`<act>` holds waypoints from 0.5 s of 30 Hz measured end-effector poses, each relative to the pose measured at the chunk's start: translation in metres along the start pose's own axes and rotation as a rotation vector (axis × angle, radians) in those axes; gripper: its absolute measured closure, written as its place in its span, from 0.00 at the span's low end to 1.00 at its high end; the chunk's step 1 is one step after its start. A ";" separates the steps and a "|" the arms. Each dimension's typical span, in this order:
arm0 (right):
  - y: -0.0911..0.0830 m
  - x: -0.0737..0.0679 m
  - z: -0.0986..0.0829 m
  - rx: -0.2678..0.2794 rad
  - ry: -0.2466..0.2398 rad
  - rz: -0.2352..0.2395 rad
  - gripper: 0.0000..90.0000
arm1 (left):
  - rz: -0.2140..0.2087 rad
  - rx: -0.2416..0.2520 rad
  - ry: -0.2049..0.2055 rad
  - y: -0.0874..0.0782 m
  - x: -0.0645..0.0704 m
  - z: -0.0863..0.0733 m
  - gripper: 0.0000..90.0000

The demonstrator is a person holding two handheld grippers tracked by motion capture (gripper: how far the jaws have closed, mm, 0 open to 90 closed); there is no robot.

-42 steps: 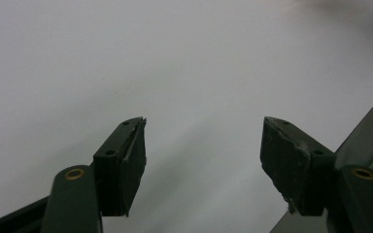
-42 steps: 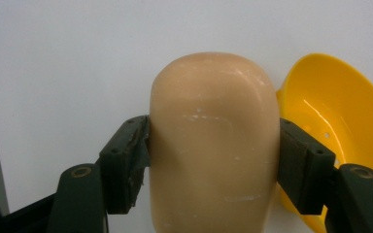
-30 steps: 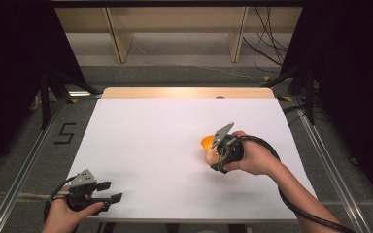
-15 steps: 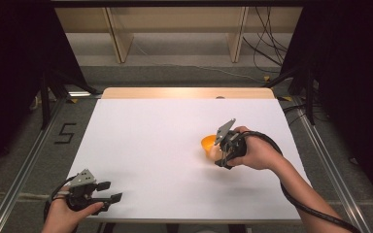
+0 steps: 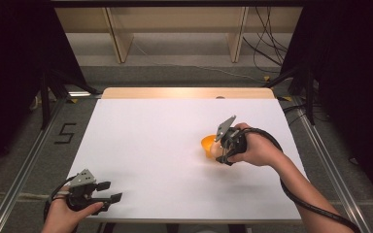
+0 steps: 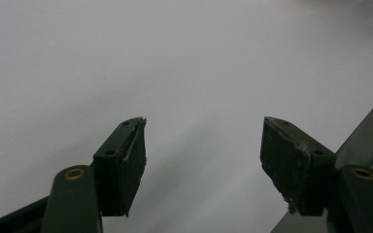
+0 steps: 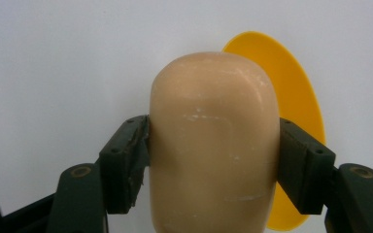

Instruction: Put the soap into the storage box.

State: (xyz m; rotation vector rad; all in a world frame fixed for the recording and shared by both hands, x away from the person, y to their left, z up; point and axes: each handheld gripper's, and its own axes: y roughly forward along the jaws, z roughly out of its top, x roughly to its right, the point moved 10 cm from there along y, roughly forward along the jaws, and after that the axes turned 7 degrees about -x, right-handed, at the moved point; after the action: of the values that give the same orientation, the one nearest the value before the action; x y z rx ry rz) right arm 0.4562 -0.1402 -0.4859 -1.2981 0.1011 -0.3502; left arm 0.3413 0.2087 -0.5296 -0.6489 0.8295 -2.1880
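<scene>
My left tongs [image 5: 108,191] idle at the near left corner of the white table [image 5: 150,131], jaws spread wide apart with nothing between them, far to the left of the yellow plate [image 5: 207,144]. In the left gripper view those tongs [image 6: 203,160] frame bare table surface.

Moving right, the yellow plate lies flat on the table, right of centre. Just beside it my right tongs [image 5: 222,154] are clamped on a beige, rounded block [image 7: 213,141], which looks like a bar of soap or a bread roll; I cannot tell which. In the right gripper view the right tongs [image 7: 213,145] squeeze the block at its two flanks, with the plate showing behind and to its right, partly hidden by it.

My judgement of the risks: the block's sides are smooth and curved, so it may squirt out of the pads if I tighten or tilt the grip. Lowered off-centre, it could catch the plate's rim and tip or skid the light plate across the slick table. Whether the block already rests on the plate I cannot tell.
</scene>
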 end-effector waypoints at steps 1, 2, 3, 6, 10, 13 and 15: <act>0.001 0.003 0.002 0.009 -0.040 -0.005 0.39 | 0.001 -0.002 0.002 0.000 0.000 0.000 0.37; 0.001 0.003 0.002 0.009 -0.040 -0.005 0.39 | 0.001 -0.002 0.002 0.000 0.000 0.000 0.37; 0.000 0.004 0.002 0.008 -0.044 -0.003 0.39 | 0.001 -0.002 0.002 0.000 0.000 0.000 0.37; 0.000 0.006 0.001 0.003 -0.025 -0.015 0.39 | 0.001 0.000 -0.001 0.000 0.000 0.000 0.37; -0.001 0.008 0.000 -0.005 -0.007 -0.014 0.39 | 0.001 0.001 -0.001 0.000 0.000 0.000 0.37; -0.002 0.013 0.001 -0.005 -0.048 -0.020 0.39 | 0.001 0.001 -0.001 0.000 0.000 0.000 0.37; -0.002 0.013 0.001 -0.014 -0.019 -0.021 0.39 | 0.001 0.001 0.000 0.000 0.000 0.000 0.37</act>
State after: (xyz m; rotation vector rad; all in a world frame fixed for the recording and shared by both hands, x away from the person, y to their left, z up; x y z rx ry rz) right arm 0.4680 -0.1441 -0.4818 -1.3173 0.0741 -0.3552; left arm 0.3415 0.2091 -0.5295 -0.6477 0.8286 -2.1870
